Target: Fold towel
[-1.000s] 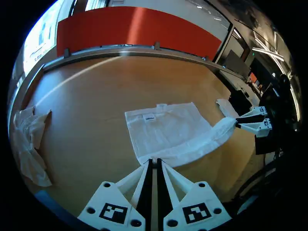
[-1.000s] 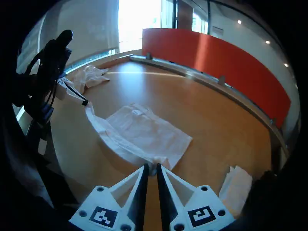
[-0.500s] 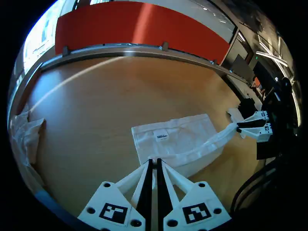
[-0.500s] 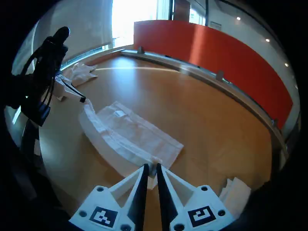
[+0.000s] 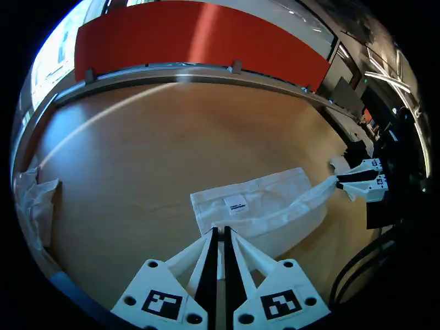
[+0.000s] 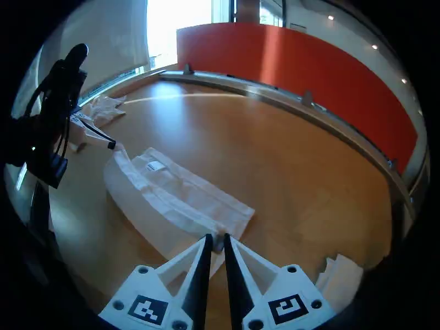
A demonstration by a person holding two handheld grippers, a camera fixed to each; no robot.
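Both left gripper (image 5: 218, 230) and right gripper (image 6: 213, 237) seemingly pinch towel (image 5: 275, 190) corners

**Sunlit wooden table before a red screen**

A wide, orange-brown wooden table (image 5: 126, 154) takes up most of both views. A metal rail (image 5: 181, 74) with small brackets lines its far edge, and a red screen (image 5: 192, 36) stands just behind the rail. In the right gripper view a bright window (image 6: 179, 27) glares beside a pale wall (image 6: 110, 38), and a pale streak of light crosses the tabletop. Small ceiling lamps (image 6: 330, 17) glow above the screen. In the left gripper view the room's right side is dim, with strip lights (image 5: 385, 78).
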